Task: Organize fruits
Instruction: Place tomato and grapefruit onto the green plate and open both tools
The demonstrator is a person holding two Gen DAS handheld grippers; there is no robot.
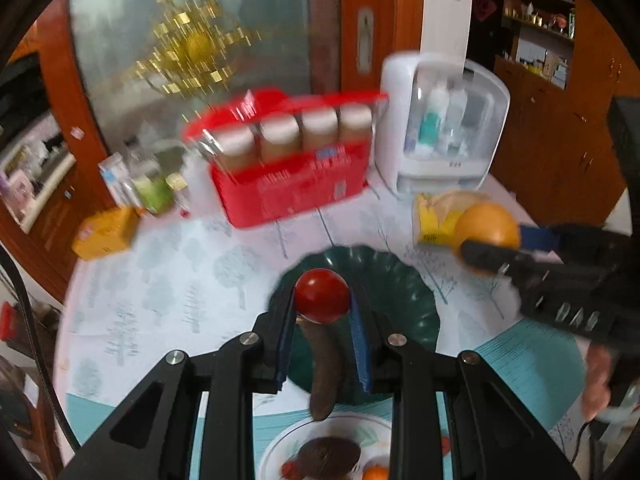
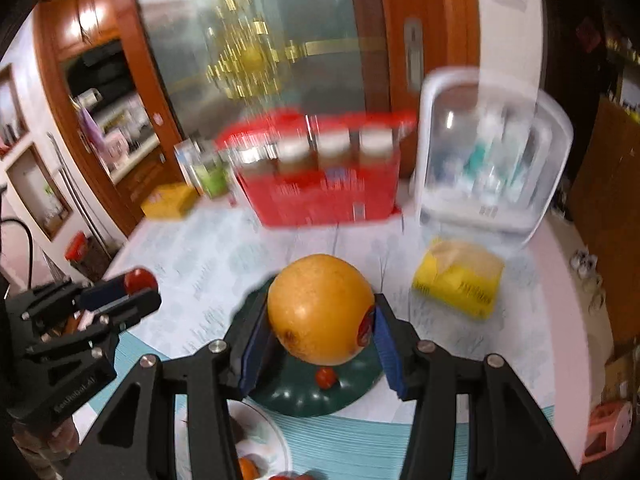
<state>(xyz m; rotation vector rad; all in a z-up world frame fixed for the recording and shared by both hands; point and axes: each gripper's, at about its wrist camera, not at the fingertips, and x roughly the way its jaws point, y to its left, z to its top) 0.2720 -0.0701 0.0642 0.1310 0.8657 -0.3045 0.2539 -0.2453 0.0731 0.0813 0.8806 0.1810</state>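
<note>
1. Nearest the left wrist camera, a white plate (image 1: 276,446) at the bottom edge holds a dark brown fruit (image 1: 328,458) and something orange beside it.
2. Just beyond, the left gripper (image 1: 322,300) is clamped on a small red tomato (image 1: 322,295), lifted above a dark green plate (image 1: 404,300); a dark elongated fruit (image 1: 324,376) lies across that plate's near rim.
3. From the right wrist camera, the right gripper (image 2: 320,316) grasps a large orange (image 2: 320,314) between its blue pads, also over the green plate, where a second small tomato (image 2: 326,377) lies.
4. Both plates stand on a tablecloth (image 1: 160,272) printed with pale trees.
5. Farther back, a yellow packet (image 2: 460,280) lies to the right of the green plate.
6. Behind it stand a red box (image 1: 296,184) of jars and a white cabinet (image 1: 444,128) with a clear door, both blurred.
7. A small yellow box (image 1: 106,232) sits far left.
</note>
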